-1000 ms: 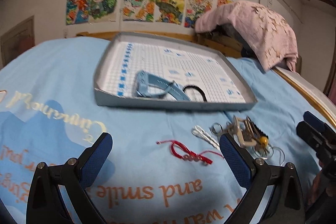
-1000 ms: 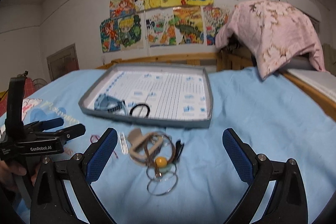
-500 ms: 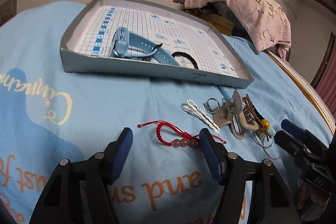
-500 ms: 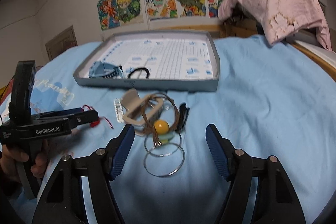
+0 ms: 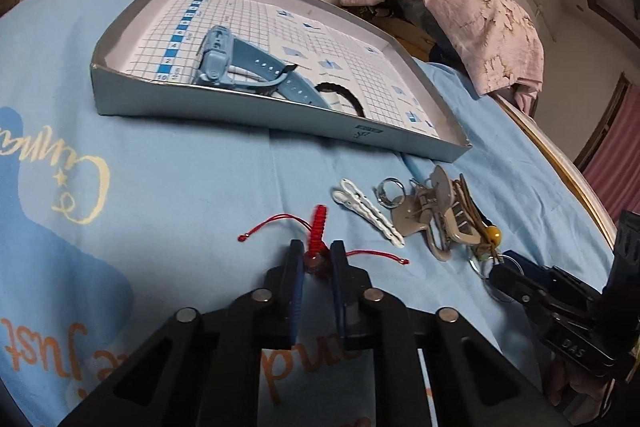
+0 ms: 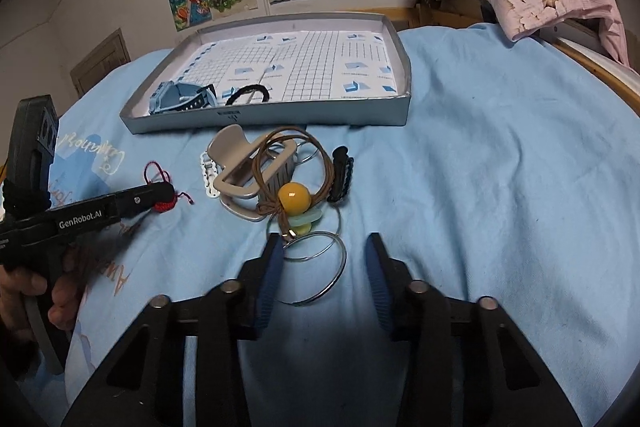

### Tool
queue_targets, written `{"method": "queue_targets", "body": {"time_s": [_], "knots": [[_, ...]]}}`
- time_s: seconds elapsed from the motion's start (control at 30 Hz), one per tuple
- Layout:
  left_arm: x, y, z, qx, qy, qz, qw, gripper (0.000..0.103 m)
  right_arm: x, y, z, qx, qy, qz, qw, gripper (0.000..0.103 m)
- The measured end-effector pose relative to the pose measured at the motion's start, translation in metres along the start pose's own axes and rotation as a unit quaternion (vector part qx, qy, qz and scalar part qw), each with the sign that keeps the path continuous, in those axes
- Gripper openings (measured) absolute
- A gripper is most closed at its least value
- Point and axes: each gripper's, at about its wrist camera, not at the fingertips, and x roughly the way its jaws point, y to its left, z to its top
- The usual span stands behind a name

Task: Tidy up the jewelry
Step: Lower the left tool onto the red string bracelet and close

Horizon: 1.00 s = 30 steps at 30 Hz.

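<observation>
the red cord bracelet is lying on the blue bedspread, just in front of the grey tray, and its beaded part is sitting between the pads of the left gripper. that gripper's jaws are closing and are nearly together, pinching the beads while the braided part is sticking up and the thin cord tails are trailing out to both sides. the risk, as i am judging it, is that round beads are sliding out of the pads on the lift, or that a loose tail is dragging across the white hair clip just beside it and pulling it along.

the silver rings are lying flat on the cloth between the pads of the right gripper. its jaws are closing too, but a clear gap is showing on both sides and the pads are not pressing on the wire. thin flat wire is hard to catch; the pads may be skating over it or bunching the fabric instead. the rings are also linked to the yellow bead charm and the brown cord loops, which are draped over the beige claw clip, so a lift could be dragging that whole tangle.

in the tray, a blue watch and a black hair tie are already resting.
</observation>
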Motion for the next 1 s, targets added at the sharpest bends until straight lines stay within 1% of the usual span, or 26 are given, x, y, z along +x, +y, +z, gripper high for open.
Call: {"method": "queue_targets", "body": {"time_s": [0.2, 0.3, 0.33, 0.5, 0.7, 1.0], "knots": [[-0.004, -0.012, -0.002, 0.022, 0.005, -0.017, 0.9996, 0.009, -0.001, 0.003, -0.001, 0.001, 0.006, -0.001, 1.0, 0.013], [-0.009, -0.019, -0.004, 0.032, 0.009, -0.025, 0.9991, 0.009, -0.009, 0.001, -0.002, 0.011, -0.001, 0.004, 1.0, 0.005], [-0.011, -0.021, -0.006, 0.035, 0.011, -0.028, 0.9989, 0.009, -0.013, 0.001, -0.002, 0.014, -0.006, 0.007, 1.0, 0.003], [-0.025, -0.037, -0.016, 0.058, 0.014, -0.041, 0.9974, 0.008, -0.035, 0.0, -0.005, 0.018, -0.036, 0.007, 0.999, 0.002], [-0.044, -0.059, -0.019, 0.087, 0.004, -0.06, 0.9944, 0.008, -0.06, 0.005, 0.0, 0.002, -0.072, -0.001, 0.997, 0.002], [-0.054, -0.068, -0.01, 0.089, 0.003, -0.075, 0.9933, 0.008, -0.086, 0.013, 0.021, -0.02, -0.115, -0.005, 0.993, 0.002]]}}
